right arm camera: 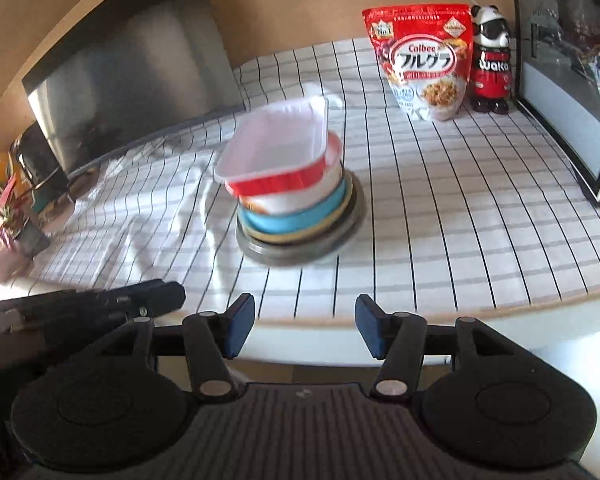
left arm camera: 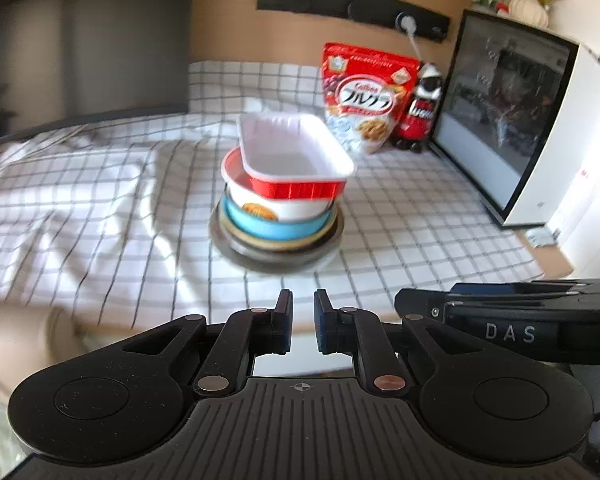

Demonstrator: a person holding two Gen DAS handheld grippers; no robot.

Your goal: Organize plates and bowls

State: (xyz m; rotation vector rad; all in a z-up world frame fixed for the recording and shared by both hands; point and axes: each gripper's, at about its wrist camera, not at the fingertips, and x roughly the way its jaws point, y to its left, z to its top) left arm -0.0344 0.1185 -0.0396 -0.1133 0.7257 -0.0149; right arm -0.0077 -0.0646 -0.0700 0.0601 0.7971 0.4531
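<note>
A stack of dishes stands mid-table on the checked cloth. A red-sided rectangular tray with white inside [left arm camera: 296, 156] [right arm camera: 276, 152] lies on top, on a white bowl with a red rim [left arm camera: 276, 204], a light blue bowl [left arm camera: 276, 228] [right arm camera: 300, 218], a yellowish plate and a grey plate [left arm camera: 276, 256] [right arm camera: 300, 250] at the bottom. My left gripper [left arm camera: 303, 320] is near the table's front edge, jaws almost closed, nothing between them. My right gripper [right arm camera: 304, 328] is open and empty, also short of the stack.
A red cereal bag [left arm camera: 364, 96] [right arm camera: 424, 60] and a panda bottle [left arm camera: 420, 108] [right arm camera: 492, 60] stand at the back right. A white appliance with a dark glass door [left arm camera: 512, 120] is at the right. A dark screen [right arm camera: 132, 68] stands at the back left.
</note>
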